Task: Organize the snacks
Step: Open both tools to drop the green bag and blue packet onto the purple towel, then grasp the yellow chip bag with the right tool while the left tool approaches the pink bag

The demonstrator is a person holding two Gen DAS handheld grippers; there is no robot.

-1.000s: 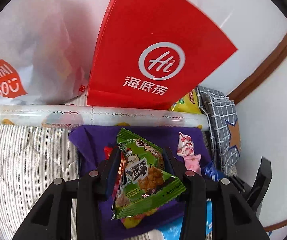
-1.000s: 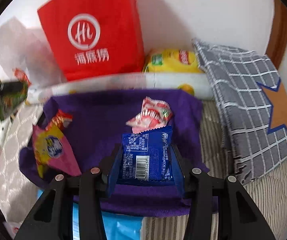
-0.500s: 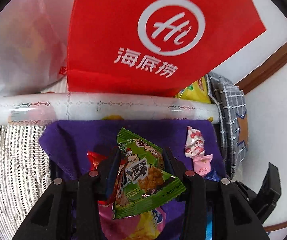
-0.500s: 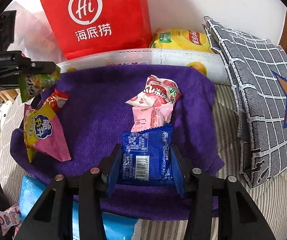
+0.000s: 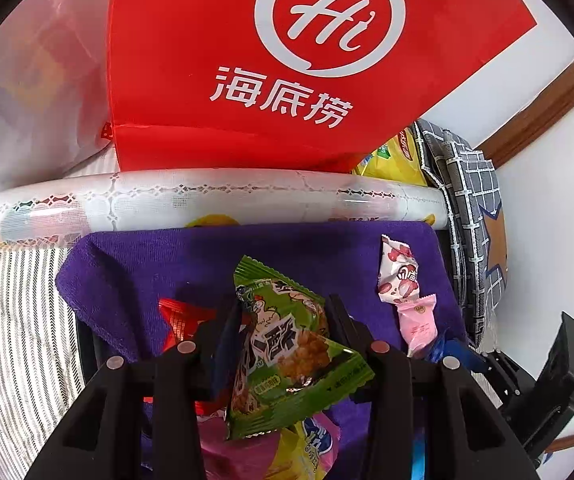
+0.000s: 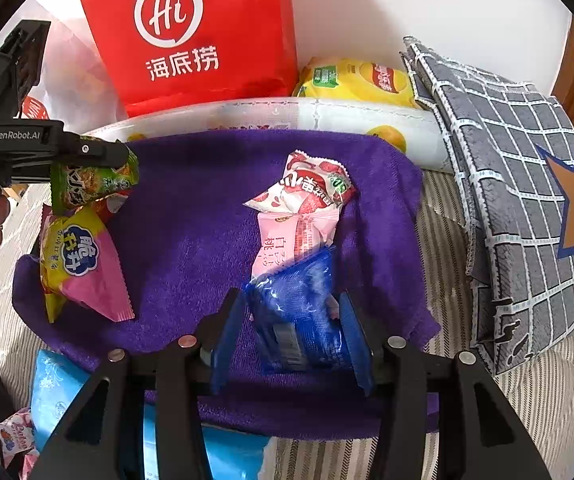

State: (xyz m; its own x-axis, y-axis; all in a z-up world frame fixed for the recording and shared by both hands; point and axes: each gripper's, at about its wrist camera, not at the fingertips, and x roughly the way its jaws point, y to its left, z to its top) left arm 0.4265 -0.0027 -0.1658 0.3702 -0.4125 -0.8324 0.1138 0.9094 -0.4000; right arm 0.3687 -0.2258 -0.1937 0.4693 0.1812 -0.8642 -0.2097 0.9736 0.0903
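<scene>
Lower now, the left hand-held gripper [image 5: 283,332] has brought its green snack packet [image 5: 287,344] down over the purple towel [image 6: 191,216], nearer the red bag [image 5: 215,52].

Its pads pinch the green packet above a pink-and-yellow packet [image 6: 83,268] on the towel's left side. The right hand-held gripper [image 6: 293,336] is spreading its jaws, and the blue packet [image 6: 299,316], tilted and blurred, sits loose between them just below a pale pink packet [image 6: 291,236] and a strawberry-print packet [image 6: 307,184]. All of this lies on a striped bed cover [image 6: 527,400], beside a checked cushion [image 6: 519,184].

Both wrist cams close, angled down; shared purple towel [image 5: 159,264].
</scene>
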